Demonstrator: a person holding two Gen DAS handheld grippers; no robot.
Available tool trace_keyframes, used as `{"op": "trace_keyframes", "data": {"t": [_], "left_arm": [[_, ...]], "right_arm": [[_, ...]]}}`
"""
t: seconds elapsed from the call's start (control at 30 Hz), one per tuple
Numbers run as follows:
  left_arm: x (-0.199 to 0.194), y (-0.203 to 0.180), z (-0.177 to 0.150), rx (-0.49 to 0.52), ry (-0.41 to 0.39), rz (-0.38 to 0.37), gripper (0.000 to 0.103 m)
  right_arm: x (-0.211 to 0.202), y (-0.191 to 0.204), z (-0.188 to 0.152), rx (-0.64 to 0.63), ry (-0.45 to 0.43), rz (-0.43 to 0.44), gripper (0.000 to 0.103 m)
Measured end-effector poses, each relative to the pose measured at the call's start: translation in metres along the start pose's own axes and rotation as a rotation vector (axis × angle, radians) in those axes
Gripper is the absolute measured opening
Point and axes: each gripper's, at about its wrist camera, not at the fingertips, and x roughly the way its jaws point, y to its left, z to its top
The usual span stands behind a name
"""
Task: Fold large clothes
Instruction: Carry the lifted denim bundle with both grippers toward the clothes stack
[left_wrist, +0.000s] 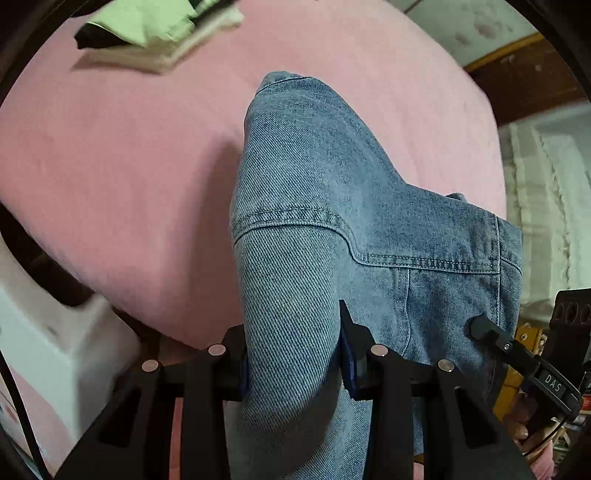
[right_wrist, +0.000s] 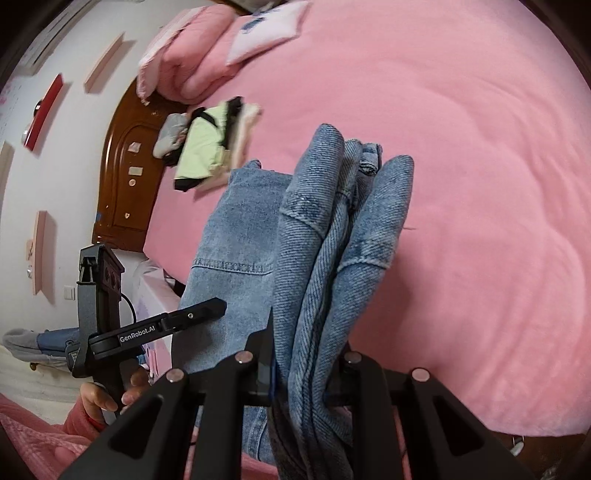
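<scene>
Bed: filling most of both views, spreading under a pink fleece cover from 12 to 4 o'clock in the right wrist view.
Headboard: dark wood, standing at 9 o'clock in the right wrist view, beside the pink pillows at 11 o'clock.
Denim jacket: hanging in the air above the pink cover, bunching at centre in both views, draping down toward 6 o'clock; shoulder seam and panel stitching showing in the left wrist view.
Folded pile: lime-green and black garment lying on cream cloth at 10 o'clock in the right wrist view, well apart from the jacket.
Left gripper: clamping narrow on a thick fold of denim at 6 o'clock, blue pads pressing both sides of the cloth.
Right gripper: clamping narrow on several stacked denim layers at 6 o'clock, folds fanning upward past the fingers.
Handling, judging only: looking heavy for a garment, stiff at the seams, limp across the panels, not slippery, not fragile; likely sagging between the two holds.
Hold points, judging only: gripping at seamed edges or shoulder corners, thick layers resisting slip better than a single panel.
Stage, judging only: carrying or spreading mid-fold, not yet lying flat on the cover.
</scene>
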Motion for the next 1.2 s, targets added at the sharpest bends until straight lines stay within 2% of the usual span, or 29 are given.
{"op": "trace_keyframes", "data": {"t": [0.13,0.37,0.5,0.6,0.7,0.87,0.9,1.0,1.07,1.13,1.2], "left_arm": [[-0.051,0.059,0.038,0.046,-0.055,0.001,0.035],[-0.133,0.135,0.11,0.026,-0.192,0.051,0.034],[-0.171,0.171,0.165,0.002,-0.289,0.083,0.034],[-0.192,0.188,0.203,-0.004,-0.357,0.109,0.035],[-0.209,0.19,0.251,0.043,-0.457,0.184,0.034],[-0.217,0.2,0.328,0.057,-0.523,0.245,0.034],[-0.21,0.19,0.339,0.067,-0.534,0.257,0.034],[-0.188,0.193,0.392,0.126,-0.541,0.291,0.035],[-0.171,0.195,0.429,0.138,-0.533,0.298,0.035],[-0.132,0.202,0.46,0.186,-0.533,0.337,0.035],[-0.093,0.215,0.473,0.241,-0.521,0.374,0.035]], "right_arm": [[0.034,0.076,0.021,-0.04,-0.043,-0.008,0.015],[0.092,0.186,0.076,-0.154,-0.093,0.032,0.015],[0.128,0.233,0.128,-0.195,-0.131,0.097,0.015],[0.155,0.26,0.171,-0.271,-0.165,0.135,0.015],[0.184,0.276,0.217,-0.285,-0.186,0.202,0.015],[0.228,0.299,0.289,-0.313,-0.252,0.26,0.015],[0.237,0.302,0.301,-0.305,-0.265,0.27,0.015],[0.274,0.303,0.337,-0.249,-0.3,0.286,0.015],[0.308,0.29,0.36,-0.148,-0.301,0.288,0.015],[0.34,0.278,0.374,-0.088,-0.305,0.257,0.015],[0.371,0.27,0.38,-0.125,-0.311,0.155,0.015]]}}
